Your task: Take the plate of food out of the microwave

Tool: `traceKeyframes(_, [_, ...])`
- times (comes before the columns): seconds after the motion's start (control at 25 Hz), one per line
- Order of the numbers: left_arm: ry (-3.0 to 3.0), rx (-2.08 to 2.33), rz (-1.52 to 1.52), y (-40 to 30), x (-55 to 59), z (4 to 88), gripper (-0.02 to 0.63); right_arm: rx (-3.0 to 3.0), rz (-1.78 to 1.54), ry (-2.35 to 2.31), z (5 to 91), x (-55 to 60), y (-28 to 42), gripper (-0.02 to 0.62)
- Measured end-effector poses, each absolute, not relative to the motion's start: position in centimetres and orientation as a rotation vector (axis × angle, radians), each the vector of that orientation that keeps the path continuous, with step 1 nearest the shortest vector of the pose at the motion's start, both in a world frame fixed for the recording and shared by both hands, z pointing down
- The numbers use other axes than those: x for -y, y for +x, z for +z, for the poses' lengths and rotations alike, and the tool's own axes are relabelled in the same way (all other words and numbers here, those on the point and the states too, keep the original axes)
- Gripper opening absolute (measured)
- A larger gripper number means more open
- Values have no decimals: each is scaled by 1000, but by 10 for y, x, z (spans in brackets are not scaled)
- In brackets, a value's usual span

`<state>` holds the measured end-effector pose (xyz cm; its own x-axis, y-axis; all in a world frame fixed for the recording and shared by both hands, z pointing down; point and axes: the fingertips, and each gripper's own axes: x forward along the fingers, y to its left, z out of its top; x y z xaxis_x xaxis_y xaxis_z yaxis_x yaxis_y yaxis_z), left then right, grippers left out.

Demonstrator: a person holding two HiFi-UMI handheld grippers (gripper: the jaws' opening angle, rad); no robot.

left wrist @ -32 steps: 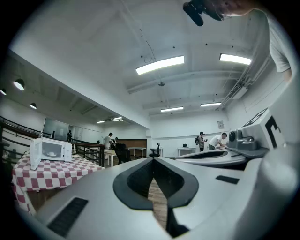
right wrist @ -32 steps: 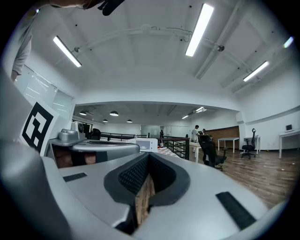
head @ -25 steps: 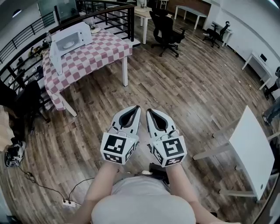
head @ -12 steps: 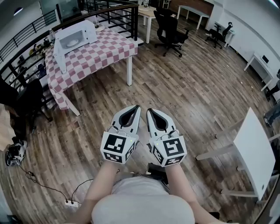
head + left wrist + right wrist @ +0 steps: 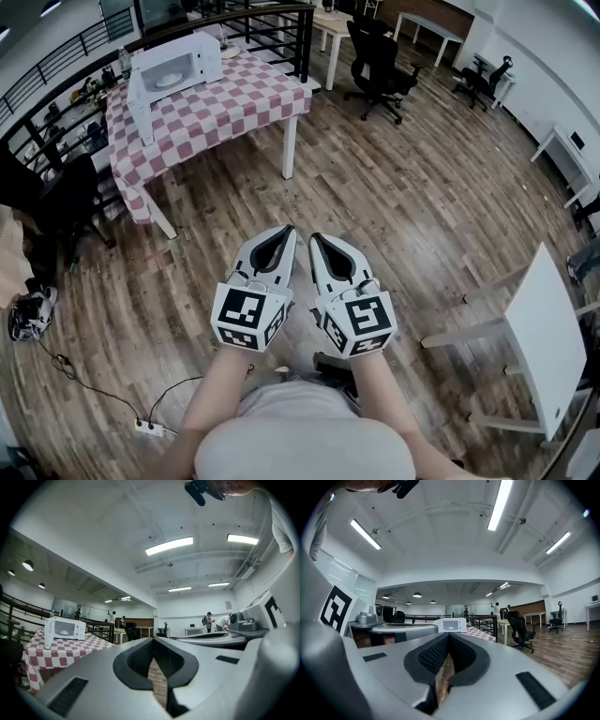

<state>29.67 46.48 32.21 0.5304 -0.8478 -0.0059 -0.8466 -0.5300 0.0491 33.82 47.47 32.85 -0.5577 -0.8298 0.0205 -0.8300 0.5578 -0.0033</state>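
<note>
A white microwave (image 5: 178, 66) stands on a table with a red-and-white checked cloth (image 5: 234, 103) far ahead at the upper left, its door (image 5: 141, 105) swung open. A pale plate (image 5: 169, 81) shows inside; I cannot make out the food on it. My left gripper (image 5: 288, 231) and right gripper (image 5: 316, 238) are held side by side close to my body over the wood floor, both shut and empty, far from the table. The left gripper view shows the microwave (image 5: 65, 629) at the left beyond the shut jaws. In the right gripper view the microwave (image 5: 451, 625) sits small, straight ahead.
A black railing (image 5: 234, 23) runs behind the table. A black office chair (image 5: 380, 56) stands to the table's right and a dark chair (image 5: 56, 202) to its left. A white desk (image 5: 534, 328) is at my right. A power strip and cable (image 5: 150, 429) lie on the floor.
The table and microwave have shifted right and grown slightly larger in the head view. Both grippers stay shut, side by side.
</note>
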Motion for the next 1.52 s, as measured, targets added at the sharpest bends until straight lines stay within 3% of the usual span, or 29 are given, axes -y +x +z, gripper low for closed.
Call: traceKeyframes(1.52, [2410,1870,0,277,-240,347,2,2951,79,1021,345,-234,321,25])
